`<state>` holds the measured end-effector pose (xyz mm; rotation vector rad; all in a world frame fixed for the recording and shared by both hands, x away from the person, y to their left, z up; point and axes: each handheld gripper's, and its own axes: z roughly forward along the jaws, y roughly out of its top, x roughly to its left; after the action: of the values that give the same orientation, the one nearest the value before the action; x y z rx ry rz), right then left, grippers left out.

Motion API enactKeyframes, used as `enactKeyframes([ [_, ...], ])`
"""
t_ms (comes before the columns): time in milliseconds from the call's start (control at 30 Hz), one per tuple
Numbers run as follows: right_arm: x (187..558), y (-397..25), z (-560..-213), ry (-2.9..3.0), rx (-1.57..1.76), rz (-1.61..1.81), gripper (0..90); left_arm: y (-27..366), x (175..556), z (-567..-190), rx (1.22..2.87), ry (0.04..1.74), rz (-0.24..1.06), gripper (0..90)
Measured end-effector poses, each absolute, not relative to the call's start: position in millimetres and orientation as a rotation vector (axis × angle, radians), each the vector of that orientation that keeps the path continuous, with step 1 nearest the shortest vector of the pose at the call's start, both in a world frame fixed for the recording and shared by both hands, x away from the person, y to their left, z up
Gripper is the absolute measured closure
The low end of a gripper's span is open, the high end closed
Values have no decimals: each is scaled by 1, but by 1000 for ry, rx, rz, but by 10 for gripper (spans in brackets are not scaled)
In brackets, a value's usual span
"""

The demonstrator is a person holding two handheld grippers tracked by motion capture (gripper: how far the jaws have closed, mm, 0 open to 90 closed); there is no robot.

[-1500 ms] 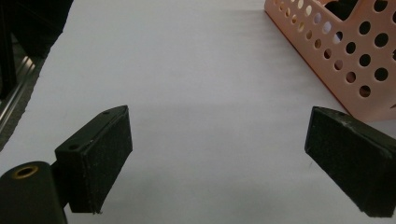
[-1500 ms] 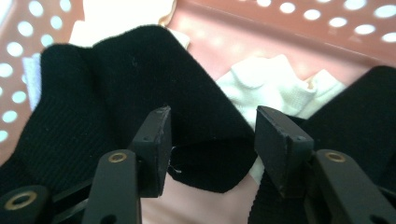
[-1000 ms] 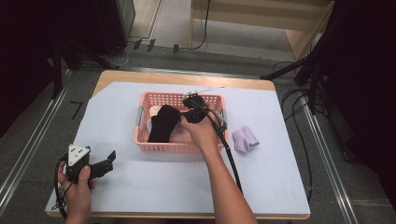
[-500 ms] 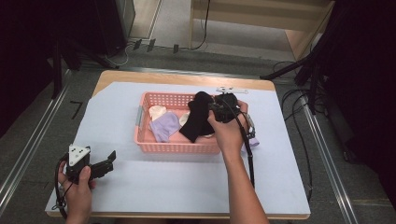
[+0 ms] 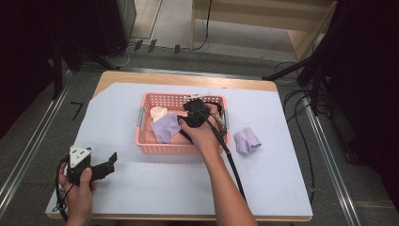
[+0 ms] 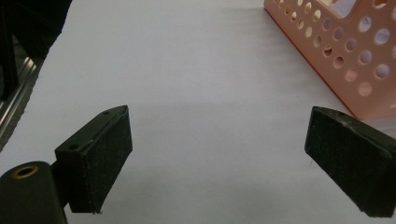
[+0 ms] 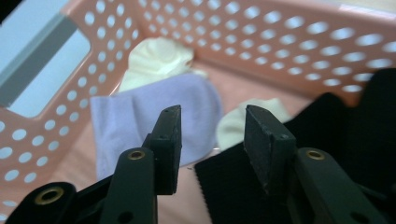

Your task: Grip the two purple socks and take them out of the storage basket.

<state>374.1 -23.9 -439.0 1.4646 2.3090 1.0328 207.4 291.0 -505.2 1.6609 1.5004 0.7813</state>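
Note:
A pink perforated basket (image 5: 146, 137) stands mid-table. It holds a lilac sock (image 5: 164, 127), a cream sock (image 5: 158, 113) and a black sock (image 7: 345, 135). In the right gripper view the lilac sock (image 7: 126, 121) lies left and the cream sock (image 7: 159, 60) lies behind it. My right gripper (image 5: 192, 114) hangs inside the basket, open (image 7: 212, 112), with nothing between its pads; the black sock's edge lies just below them. Another lilac sock (image 5: 247, 140) lies on the table right of the basket. My left gripper (image 5: 109, 165) rests open (image 6: 219, 130) near the front left corner.
A pale blue sheet (image 5: 263, 188) covers the wooden table (image 5: 188, 77). The basket's corner (image 6: 355, 56) shows ahead and to the right of the left gripper. A cable (image 5: 233, 165) trails along the right forearm. Metal rails and cables run on the floor around the table.
The right gripper carried the black sock to the basket's right side, then moved back left and down into the basket; the sock now lies there, let go. The left gripper stayed put.

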Motion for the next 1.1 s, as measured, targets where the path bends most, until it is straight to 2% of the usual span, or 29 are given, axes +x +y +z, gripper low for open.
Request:
enactKeyframes([
  [200, 380, 9, -449, 2406, 1450, 945, 498, 291, 207, -505, 1657, 1499, 781, 82],
  [367, 386, 25, -454, 2501, 1491, 863, 473, 291, 207, -505, 1653, 1500, 779, 82],
  [733, 401, 41, -472, 2683, 1587, 499, 548, 291, 207, -505, 1658, 1498, 781, 82],
  [833, 403, 44, -473, 2676, 1586, 451, 594, 291, 207, -505, 1660, 1499, 781, 82],
  [967, 402, 46, -473, 2667, 1564, 424, 756, 291, 207, -505, 1661, 1498, 784, 82],
  [1100, 401, 44, -473, 2673, 1577, 458, 837, 291, 207, -505, 1660, 1495, 785, 82],
])
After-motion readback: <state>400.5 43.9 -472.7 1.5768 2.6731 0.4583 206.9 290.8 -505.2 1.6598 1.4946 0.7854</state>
